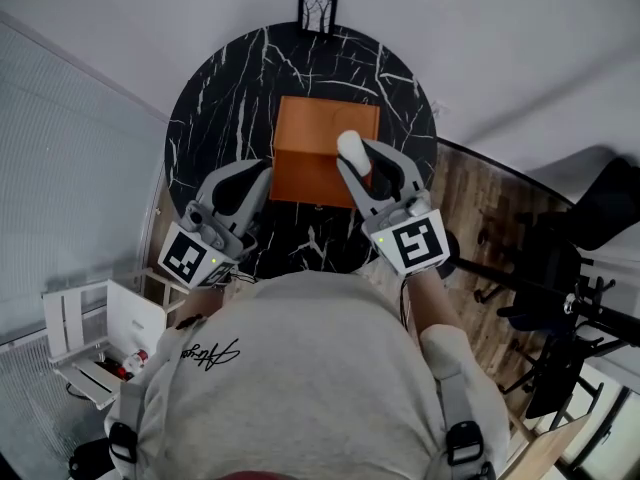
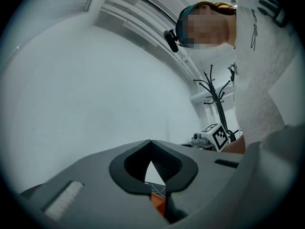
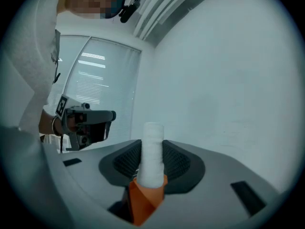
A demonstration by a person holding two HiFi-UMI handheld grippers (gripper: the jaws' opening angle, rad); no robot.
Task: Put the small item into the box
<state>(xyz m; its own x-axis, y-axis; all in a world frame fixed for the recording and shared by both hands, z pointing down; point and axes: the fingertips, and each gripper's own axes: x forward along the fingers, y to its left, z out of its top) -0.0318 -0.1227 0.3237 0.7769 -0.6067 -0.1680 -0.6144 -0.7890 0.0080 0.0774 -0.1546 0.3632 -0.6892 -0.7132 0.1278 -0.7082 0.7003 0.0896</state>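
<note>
An orange box (image 1: 318,140) sits in the middle of a round black marble table (image 1: 215,108). My right gripper (image 1: 355,156) is shut on a small white cylindrical roll (image 1: 349,146) and holds it over the box's near right part. In the right gripper view the roll (image 3: 153,149) stands upright between the ribbed pads (image 3: 177,162), with the orange box (image 3: 144,202) just below it. My left gripper (image 1: 262,174) hovers at the box's left side. In its own view the left gripper (image 2: 151,143) has its tips touching and nothing between them.
A small framed picture (image 1: 318,10) stands at the table's far edge. A white shelf unit (image 1: 88,336) is on the floor at the lower left. A black chair and stands (image 1: 565,278) crowd the wooden floor at the right.
</note>
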